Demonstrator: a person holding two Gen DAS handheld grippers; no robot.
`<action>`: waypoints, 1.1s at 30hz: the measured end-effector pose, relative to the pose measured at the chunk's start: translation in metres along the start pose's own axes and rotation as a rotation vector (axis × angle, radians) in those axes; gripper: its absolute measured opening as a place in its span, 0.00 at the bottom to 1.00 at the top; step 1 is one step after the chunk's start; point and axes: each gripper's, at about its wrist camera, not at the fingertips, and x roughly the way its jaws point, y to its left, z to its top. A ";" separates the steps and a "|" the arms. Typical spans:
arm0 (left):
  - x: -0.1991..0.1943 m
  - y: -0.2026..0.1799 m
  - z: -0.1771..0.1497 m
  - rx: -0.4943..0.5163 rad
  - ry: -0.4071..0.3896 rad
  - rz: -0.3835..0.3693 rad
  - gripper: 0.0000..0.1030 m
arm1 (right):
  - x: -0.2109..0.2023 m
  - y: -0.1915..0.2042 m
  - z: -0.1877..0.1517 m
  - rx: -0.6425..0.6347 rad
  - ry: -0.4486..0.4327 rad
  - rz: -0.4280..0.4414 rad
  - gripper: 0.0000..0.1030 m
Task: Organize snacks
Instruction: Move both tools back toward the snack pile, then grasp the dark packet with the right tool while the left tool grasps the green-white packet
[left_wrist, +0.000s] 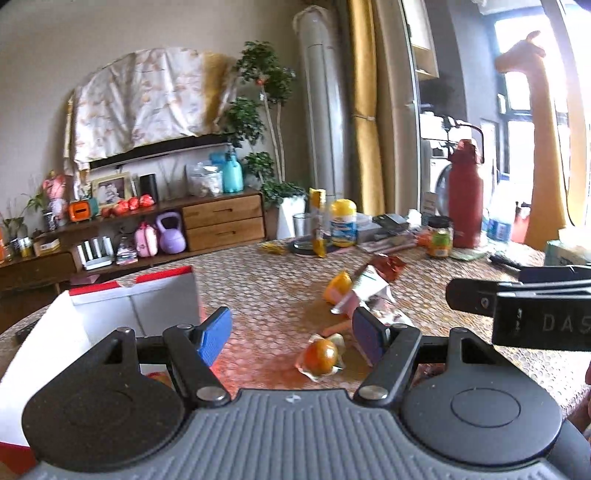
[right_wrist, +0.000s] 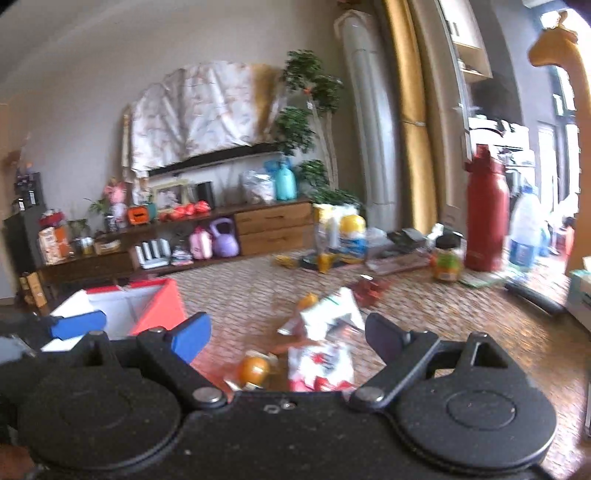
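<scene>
Snacks are seen scattered across the patterned table (left_wrist: 258, 280), mid-frame in both wrist views. In the left wrist view the left gripper (left_wrist: 291, 338) is held with its jaws apart and nothing between the pads; a round orange sweet in clear wrap (left_wrist: 322, 355) lies just ahead, nearer the right finger. A yellow packet (left_wrist: 338, 286) and a crumpled white-and-silver wrapper (left_wrist: 367, 291) lie further up the frame, with a red foil packet (left_wrist: 388, 266) beyond them. The red-and-white box (left_wrist: 147, 295), open at the top, stands at lower left, and the right gripper's black body is seen at the right edge.

In the right wrist view the right gripper (right_wrist: 288, 334) is likewise spread wide and empty, above a red-and-white snack bag (right_wrist: 321, 363) and the same sweet (right_wrist: 253, 369). That view is blurred, so fine detail cannot be read.

Risk is judged to lie in the crowding: both grippers are aimed at the same small heap, so a collision could be caused, or neighbouring wrappers could be pushed away. The round sweet may roll or slip out of its loose wrap if pinched off-centre, and thin foil could be missed by pads closing too high.
</scene>
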 end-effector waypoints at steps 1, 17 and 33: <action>0.000 -0.004 -0.003 0.004 0.003 -0.007 0.70 | 0.000 -0.004 -0.003 0.006 0.006 -0.010 0.88; 0.025 -0.037 -0.029 0.043 0.044 -0.058 0.70 | 0.018 -0.051 -0.053 0.059 0.100 -0.112 0.88; 0.081 -0.037 -0.045 0.063 0.119 -0.014 0.70 | 0.051 -0.064 -0.074 0.099 0.187 -0.108 0.85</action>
